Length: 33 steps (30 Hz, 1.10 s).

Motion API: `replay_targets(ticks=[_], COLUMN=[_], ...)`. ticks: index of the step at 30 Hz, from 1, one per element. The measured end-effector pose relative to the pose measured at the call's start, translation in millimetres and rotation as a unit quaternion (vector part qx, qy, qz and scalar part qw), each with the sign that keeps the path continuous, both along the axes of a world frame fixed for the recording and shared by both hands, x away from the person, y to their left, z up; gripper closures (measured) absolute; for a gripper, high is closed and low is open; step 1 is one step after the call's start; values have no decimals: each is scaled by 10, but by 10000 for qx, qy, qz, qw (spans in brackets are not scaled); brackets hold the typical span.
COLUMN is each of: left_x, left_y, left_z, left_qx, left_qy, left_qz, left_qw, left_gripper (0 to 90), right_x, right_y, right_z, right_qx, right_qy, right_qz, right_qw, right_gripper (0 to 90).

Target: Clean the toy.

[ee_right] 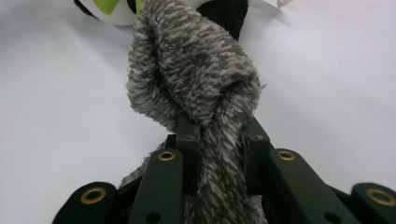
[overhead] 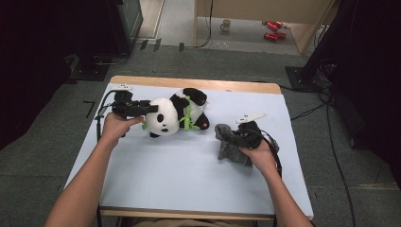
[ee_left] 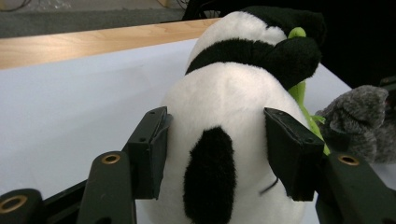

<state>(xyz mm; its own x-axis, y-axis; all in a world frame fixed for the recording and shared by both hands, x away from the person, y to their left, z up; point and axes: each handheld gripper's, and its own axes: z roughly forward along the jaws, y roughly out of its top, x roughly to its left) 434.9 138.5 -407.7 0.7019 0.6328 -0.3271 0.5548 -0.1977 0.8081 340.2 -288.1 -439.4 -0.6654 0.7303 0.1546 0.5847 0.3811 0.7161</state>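
Panda toy (overhead: pixel 172 113) lay on side at table (overhead: pixel 189 175) far-left, long axis across table, head toward left gripper (ee_left: pixel 217 154). Jaws stood apart astride head, pads not visibly pressing. Right gripper (ee_right: pixel 219 154) clamped grey cloth (overhead: pixel 231 144), mid-right.

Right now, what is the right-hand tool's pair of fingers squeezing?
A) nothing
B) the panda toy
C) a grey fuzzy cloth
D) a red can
C: in the right gripper view the right gripper has its fingers pinched tight on a fold of the grey fuzzy cloth.
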Motion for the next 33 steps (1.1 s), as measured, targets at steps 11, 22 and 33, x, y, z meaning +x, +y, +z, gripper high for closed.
replay_targets(ticks=[11, 22, 33], left_x=[31, -35, -56], left_y=[105, 267, 304], left_z=[-50, -33, -107], left_qx=[20, -115, 183], left_qy=[84, -380, -67], left_qz=[254, 516, 363], left_qw=[9996, 9979, 9992], left_gripper=[458, 493, 425], right_x=[34, 39, 85], right_y=[10, -12, -18], right_z=[-54, -72, -176], right_qx=[-27, -25, -133], right_qy=[79, 110, 252], right_qz=[-36, -67, -97], right_qw=[10000, 9999, 9995], right_gripper=[756, 752, 745])
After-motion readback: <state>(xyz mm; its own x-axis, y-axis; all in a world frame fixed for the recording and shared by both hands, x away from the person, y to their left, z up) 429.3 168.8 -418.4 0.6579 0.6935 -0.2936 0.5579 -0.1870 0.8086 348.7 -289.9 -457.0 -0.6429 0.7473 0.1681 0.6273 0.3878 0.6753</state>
